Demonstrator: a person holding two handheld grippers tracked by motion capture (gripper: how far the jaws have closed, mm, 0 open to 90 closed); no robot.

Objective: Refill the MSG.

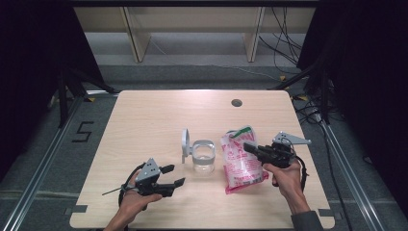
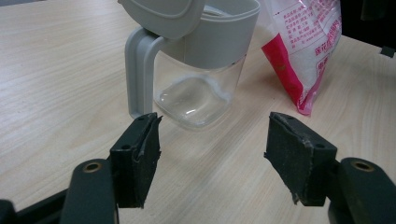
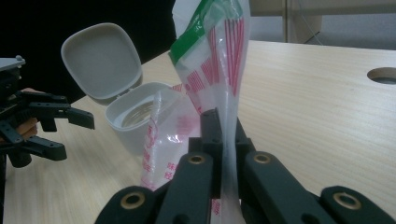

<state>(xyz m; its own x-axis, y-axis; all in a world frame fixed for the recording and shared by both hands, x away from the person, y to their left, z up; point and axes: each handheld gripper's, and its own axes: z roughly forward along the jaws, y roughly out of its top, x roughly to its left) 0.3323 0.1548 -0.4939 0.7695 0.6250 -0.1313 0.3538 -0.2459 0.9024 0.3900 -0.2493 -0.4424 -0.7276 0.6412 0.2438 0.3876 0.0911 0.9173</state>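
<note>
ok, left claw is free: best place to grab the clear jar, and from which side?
Take the jar by its grey handle. It stands clear on the side facing the open left claw, upright and narrow enough for the jaws. The round glass body is wider and slicker, and the bag crowds its far side.

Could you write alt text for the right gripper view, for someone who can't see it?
The right claw is shut on a clear plastic bag with red print and a green top. Behind it on the wooden table sits a clear jar with its grey lid flipped open.
</note>
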